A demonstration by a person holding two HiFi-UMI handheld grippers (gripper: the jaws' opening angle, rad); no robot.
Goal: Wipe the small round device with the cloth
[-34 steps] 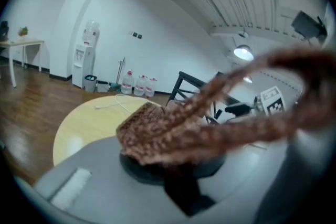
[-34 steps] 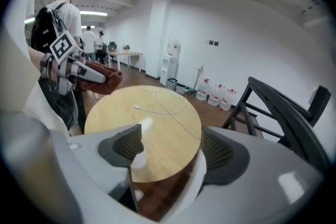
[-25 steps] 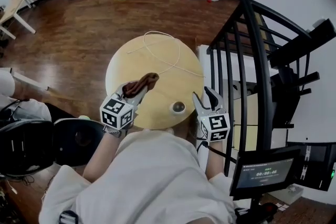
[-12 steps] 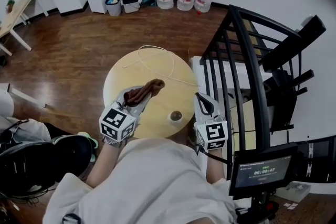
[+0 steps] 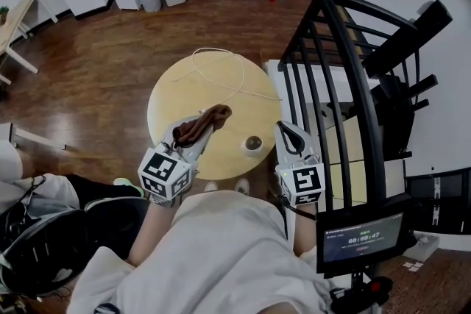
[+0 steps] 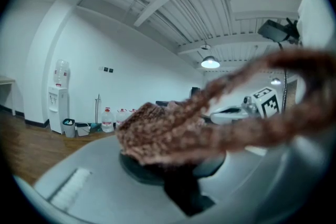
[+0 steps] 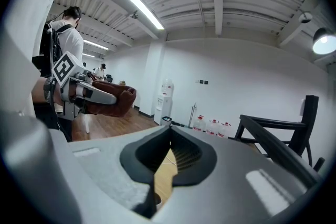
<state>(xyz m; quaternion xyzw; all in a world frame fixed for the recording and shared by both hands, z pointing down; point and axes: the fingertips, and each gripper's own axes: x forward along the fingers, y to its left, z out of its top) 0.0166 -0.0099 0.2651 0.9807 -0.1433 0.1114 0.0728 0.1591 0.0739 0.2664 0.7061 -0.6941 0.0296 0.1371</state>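
1. Small round device (image 5: 252, 144): it sits on the round wooden table (image 5: 184, 88), close to the near edge, with nothing touching it.
2. Left gripper (image 5: 200, 131): its jaws are clamped on the brown cloth (image 5: 204, 123). The left gripper view shows the cloth bunched between the pads, with a loose end trailing off to the right.
3. Right gripper (image 5: 283, 129): its jaws are pressed together with nothing between them. Only a sliver of tabletop shows through the gap in the right gripper view.
4. Placing: the cloth hangs over the table to the left of the device and clear of it. The right gripper is near the device on its other side, at or just past the table's right edge. A thin white cord (image 5: 221, 77) loops over the far half of the table, well apart from both.
5. Step in hand, as I judge it: the cloth is gripped and ready, but no wiping contact has been made, so the task looks to be at its start.
6. Next move calls for bringing the cloth to the right and down until its free end lies on top of the device, then rubbing. The device looks light and may slide, so the right gripper may need to brace it, opening first to hold it.
7. Pose: both grippers point forward and a little downward, held above the tabletop. The forearms reach out on either side of the person's body, with the marker cubes nearest the body.
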